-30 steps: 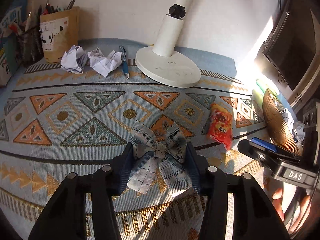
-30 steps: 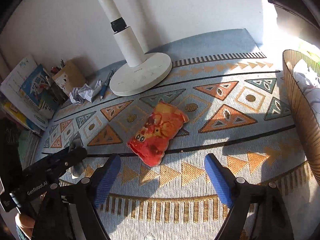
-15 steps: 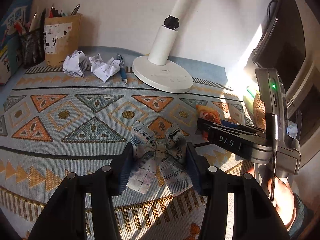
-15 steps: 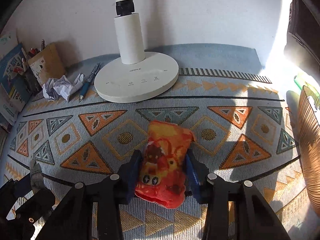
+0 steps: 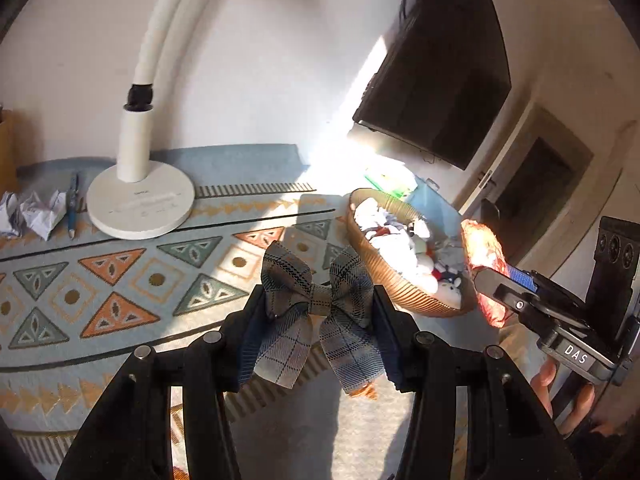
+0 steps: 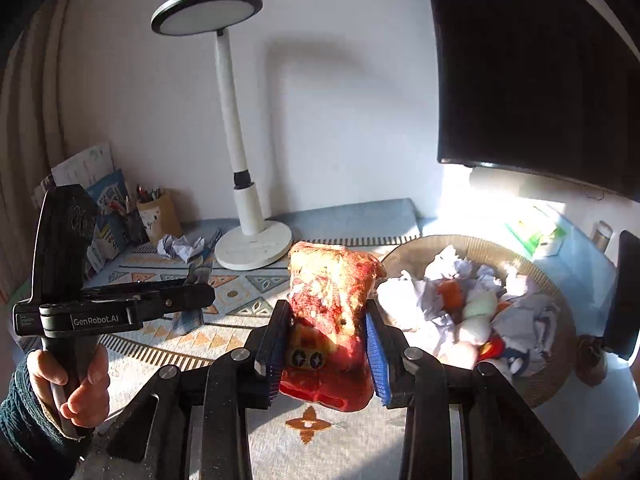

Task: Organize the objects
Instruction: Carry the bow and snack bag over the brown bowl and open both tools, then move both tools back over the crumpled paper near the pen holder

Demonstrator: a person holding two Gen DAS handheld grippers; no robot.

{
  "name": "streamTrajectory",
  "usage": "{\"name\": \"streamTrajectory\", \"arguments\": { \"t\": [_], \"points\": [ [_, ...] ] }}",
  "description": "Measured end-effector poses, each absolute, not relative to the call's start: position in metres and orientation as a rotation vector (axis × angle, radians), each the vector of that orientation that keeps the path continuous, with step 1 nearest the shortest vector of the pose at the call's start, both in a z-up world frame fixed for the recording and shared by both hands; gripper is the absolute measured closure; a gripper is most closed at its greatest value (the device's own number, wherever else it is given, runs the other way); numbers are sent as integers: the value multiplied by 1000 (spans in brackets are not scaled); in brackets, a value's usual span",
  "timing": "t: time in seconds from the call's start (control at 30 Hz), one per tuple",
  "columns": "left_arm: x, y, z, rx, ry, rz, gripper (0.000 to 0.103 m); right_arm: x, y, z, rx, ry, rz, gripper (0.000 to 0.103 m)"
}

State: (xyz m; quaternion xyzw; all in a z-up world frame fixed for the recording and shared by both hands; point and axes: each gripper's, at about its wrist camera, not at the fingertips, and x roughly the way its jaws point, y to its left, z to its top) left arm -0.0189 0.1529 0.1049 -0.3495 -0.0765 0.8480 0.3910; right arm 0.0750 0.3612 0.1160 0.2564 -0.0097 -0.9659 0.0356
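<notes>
We found the left gripper (image 5: 320,312) clamped on the bow (image 5: 316,308), the right gripper (image 6: 326,344) closing on the snack packet (image 6: 328,320). Beside the full basket (image 6: 560,368), either could slide off the heap.

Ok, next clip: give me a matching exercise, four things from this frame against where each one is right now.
Things:
1. grey plaid fabric bow
2. red-orange crinkly snack packet
3. blue ballpoint pen
4. brown ribbed wicker basket

Places:
A. lying beside the white round lamp base
B. clamped in the right tongs
C. standing on the patterned cloth, full of crumpled paper
D. clamped in the left tongs

Pairs: 1-D, 2-B, 3-A, 4-C
</notes>
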Motion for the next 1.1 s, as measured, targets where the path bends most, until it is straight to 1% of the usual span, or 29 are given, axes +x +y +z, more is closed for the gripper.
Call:
{"name": "streamTrajectory", "arguments": {
  "t": [0.07,0.13,0.2,0.27,0.3,0.4,0.47,0.5,0.53,0.57,0.63,0.73,0.9,0.93,0.97,1.0,1.03,1.1],
  "points": [
    [-17,196,123,-832,-112,2125,54,78,392,137,699,-23,-3109,68],
    [-21,239,130,-809,-38,2114,54,72,423,147,671,-70,-3217,68],
    [-29,274,127,-822,-40,2074,54,60,446,148,686,-87,-3316,68],
    [-37,301,119,-836,-52,2060,54,47,460,147,720,-40,-3419,68],
    [-41,312,115,-837,-48,2064,54,40,468,144,739,-72,-3407,68],
    [-49,333,103,-848,-39,2065,54,17,501,131,843,-360,-3276,68],
    [-53,341,97,-864,-52,2075,46,0,517,121,889,-478,-3203,68],
    [-55,343,94,-881,-56,2081,32,-9,524,115,921,-523,-3156,68],
    [-55,345,92,-894,-53,2092,14,-17,530,109,963,-576,-3105,67],
    [-55,345,91,-888,-59,2098,11,-22,535,103,999,-626,-3063,67],
    [-54,336,90,-885,-64,2103,11,-20,539,95,1033,-680,-3052,67],
    [-52,313,92,-904,-80,2097,11,-4,526,97,1018,-629,-3082,67],
    [-37,244,109,-872,-106,2183,11,24,469,128,898,-463,-3065,66],
    [-31,227,114,-863,-110,2205,11,29,454,136,869,-433,-3044,62],
    [-27,211,117,-859,-103,2235,10,32,436,142,840,-396,-3023,50],
    [-21,193,121,-853,-91,2272,10,34,418,147,814,-359,-2997,44],
    [-15,175,123,-844,-83,2312,7,38,399,151,781,-334,-2965,34],
    [-3,137,122,-819,-73,2415,1,42,362,151,732,-283,-2912,34]
  ]
}}
